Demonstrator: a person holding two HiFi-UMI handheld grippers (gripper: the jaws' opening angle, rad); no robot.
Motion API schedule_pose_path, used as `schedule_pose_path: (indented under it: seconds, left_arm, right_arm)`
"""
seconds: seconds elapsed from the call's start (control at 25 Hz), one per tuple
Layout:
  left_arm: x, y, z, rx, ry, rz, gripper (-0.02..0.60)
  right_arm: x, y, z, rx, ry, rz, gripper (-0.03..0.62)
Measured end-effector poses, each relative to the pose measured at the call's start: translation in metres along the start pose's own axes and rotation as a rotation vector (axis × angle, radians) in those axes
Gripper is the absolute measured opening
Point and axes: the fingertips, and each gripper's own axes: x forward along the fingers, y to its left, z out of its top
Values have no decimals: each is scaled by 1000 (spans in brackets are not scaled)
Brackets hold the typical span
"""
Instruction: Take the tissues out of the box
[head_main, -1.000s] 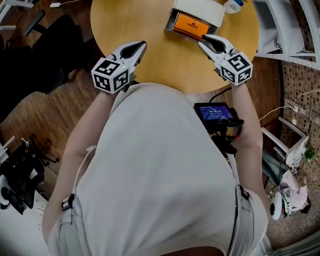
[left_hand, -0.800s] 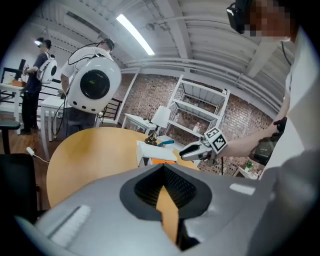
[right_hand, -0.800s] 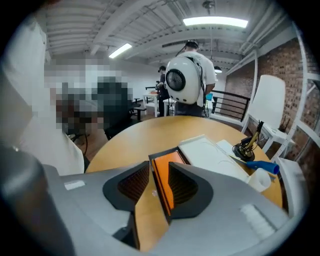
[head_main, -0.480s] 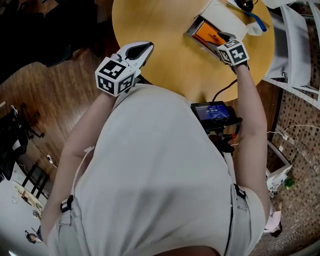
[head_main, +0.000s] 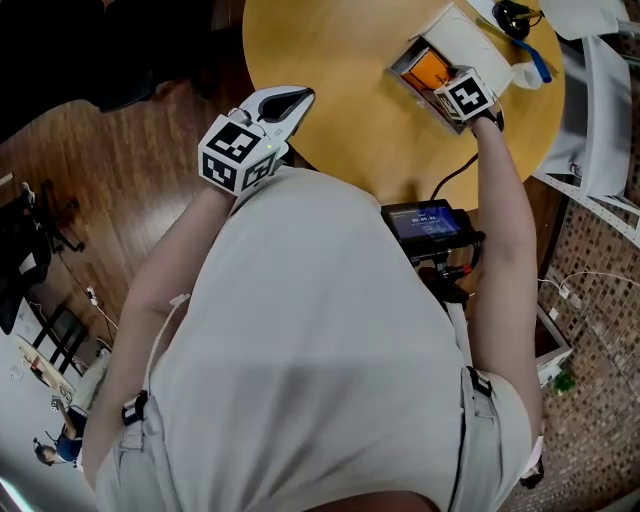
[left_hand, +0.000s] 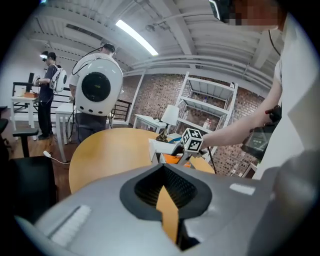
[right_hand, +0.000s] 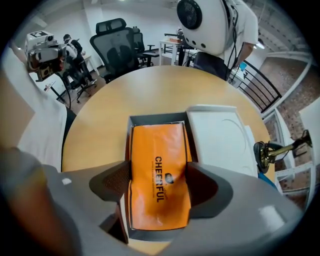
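An orange tissue pack (right_hand: 159, 170) lies in an open grey box (right_hand: 155, 119) on the round wooden table (right_hand: 100, 115), with the box's white lid (right_hand: 220, 140) folded out to its right. My right gripper (right_hand: 159, 187) hovers right over the box (head_main: 405, 72). Its jaws are opening, one on each side of the pack (head_main: 430, 68), and I see no pressure on it. My left gripper (head_main: 300, 97) is shut and holds nothing at the table's near left edge, well apart from the box. In its own view the left gripper (left_hand: 167, 200) points across the table (left_hand: 105, 155).
A small screen device (head_main: 430, 222) hangs at the person's waist with a cable. A brass object (right_hand: 272, 150) and a blue item (head_main: 540, 60) sit past the lid. Office chairs (right_hand: 120, 45), a person with a round white pack (left_hand: 97, 90) and metal shelves (left_hand: 210, 110) stand around.
My right gripper has reached forward from the box's near edge to over the pack, and its jaws have spread. The left gripper has stayed by the table's edge.
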Motion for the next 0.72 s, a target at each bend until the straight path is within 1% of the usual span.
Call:
schedule_pose_path:
  seconds: [0.2,0.36,0.48,0.56,0.6,0.72]
  left_arm:
    - [2,4,-2,-9,3,-6,0]
    - [14,4,1,3,7,-44,0]
    - [29,1,2,16,20,-81,0]
    - [39,-1,2,25,29,-109,0]
    - [44,-2,2,30,33,-124,0]
    - [48,-18,8,63,42,-180,0]
  right_arm:
    - [-5,3,2,-34,-22,-6,285]
    - [-15,5,10,-50,-85,-39,276]
    - [-33,-2,19,-26,-163,-83,276]
    - [-48,-8,22,43,-232,-97,278]
    - [-55,-11,21,101,-280,-98,279]
    - [-94,-16,5,346,-479,-90,281]
